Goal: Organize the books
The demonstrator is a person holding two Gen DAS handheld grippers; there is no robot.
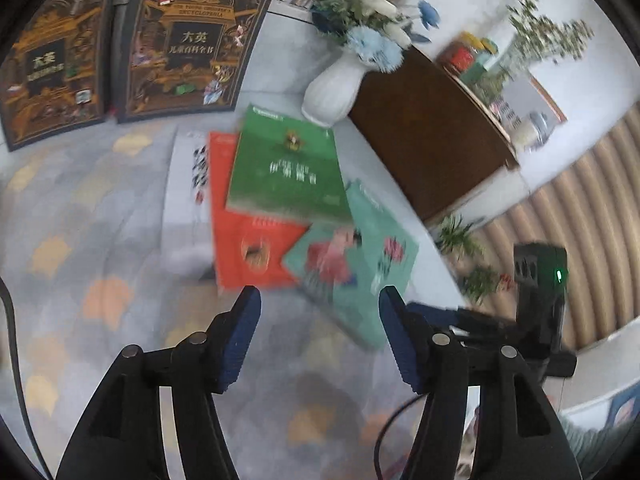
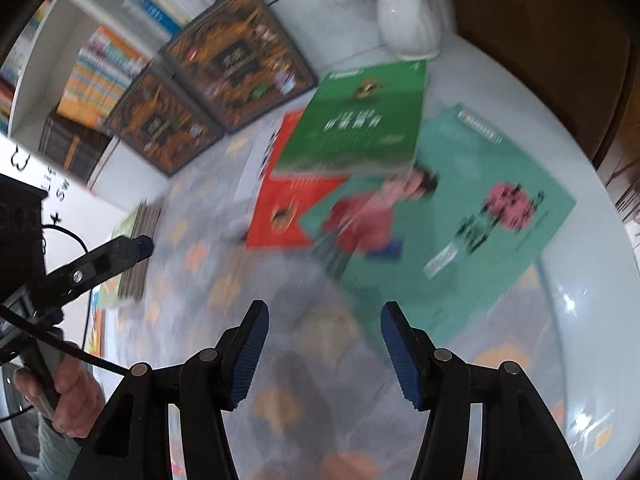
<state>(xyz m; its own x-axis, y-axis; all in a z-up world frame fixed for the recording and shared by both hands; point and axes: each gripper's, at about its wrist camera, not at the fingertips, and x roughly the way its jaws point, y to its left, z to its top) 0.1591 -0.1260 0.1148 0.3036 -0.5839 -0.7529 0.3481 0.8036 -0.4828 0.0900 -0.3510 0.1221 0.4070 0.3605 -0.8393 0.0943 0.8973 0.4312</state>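
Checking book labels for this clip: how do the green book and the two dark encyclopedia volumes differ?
The green book lies flat on the rug, on top of the red book; the dark encyclopedia volumes stand upright against the bookshelf. The green book has a plain cover; the volumes have ornate gold-on-dark covers. All face cover-out.

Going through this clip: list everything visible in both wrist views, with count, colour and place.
green book: one, green, top of the floor pile
red book: one, red-orange, under the green one
teal book: one, teal, right of the pile
white book: one, white, left under the pile
encyclopedias: two, dark with gold, leaning on the bookshelf
vase: one, white, blue flowers
cabinet: one, brown
rug: grey, patterned
left gripper: black, open
right gripper: black, open
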